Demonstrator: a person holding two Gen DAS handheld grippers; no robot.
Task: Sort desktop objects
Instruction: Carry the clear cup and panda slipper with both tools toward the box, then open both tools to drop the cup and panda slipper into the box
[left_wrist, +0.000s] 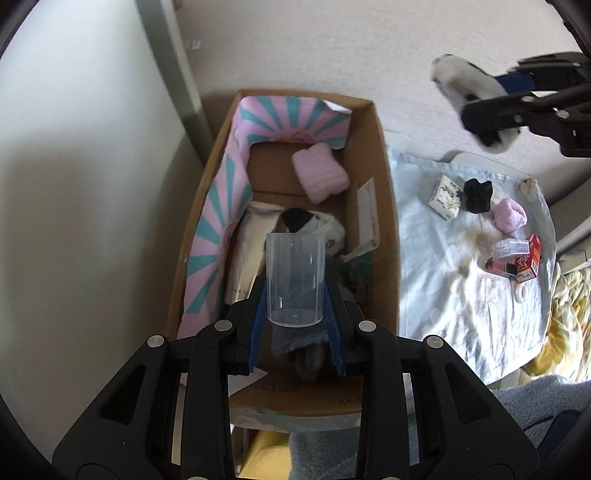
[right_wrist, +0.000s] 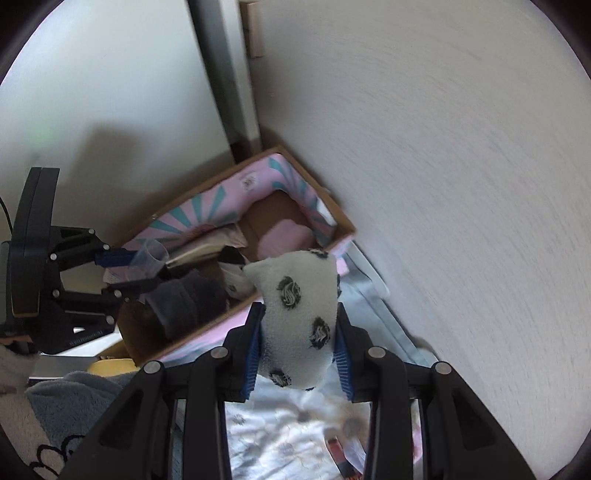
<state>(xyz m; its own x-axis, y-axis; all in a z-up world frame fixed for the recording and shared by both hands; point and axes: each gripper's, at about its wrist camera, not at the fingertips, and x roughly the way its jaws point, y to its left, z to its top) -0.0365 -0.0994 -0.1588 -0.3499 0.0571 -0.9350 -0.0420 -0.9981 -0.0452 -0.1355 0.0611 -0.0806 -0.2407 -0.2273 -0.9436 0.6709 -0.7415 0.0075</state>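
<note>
Left gripper (left_wrist: 295, 314) clamped on a clear plastic cup (left_wrist: 294, 277), fingers (left_wrist: 258, 325) pressing its walls near the base, mouth pointing away from the hand. It hangs over the near half of the cardboard box (left_wrist: 373, 173), above a grey cloth (left_wrist: 295, 339) already lying inside. The cup looks light, stiff and smooth, so likely to slip if the squeeze eases; a thin wall may flex, so holding low by the base seems the sound place.

Right gripper (right_wrist: 299, 339) closed on a white sock with dark spots (right_wrist: 299, 302), fingers (right_wrist: 253, 350) pinching it on both sides about its middle, the toe end sticking forward past the tips. It is in the air, just right of the box's right wall, above the pale floral cloth (left_wrist: 443, 277). Soft, light, limp; it will sag and fold, no risk of damage, and a pinch across the bulk holds well.

Inside the box: a pink folded cloth (left_wrist: 319, 177) at the far end, another spotted sock (left_wrist: 314, 225) mid-box, a pink and teal liner (left_wrist: 221, 206) along the left wall.

On the floral cloth to the right, well apart from both grippers: a small patterned pack (left_wrist: 445, 197), a black scrunchie (left_wrist: 477, 195), a pink roll (left_wrist: 509, 216), a red carton (left_wrist: 528, 258).
</note>
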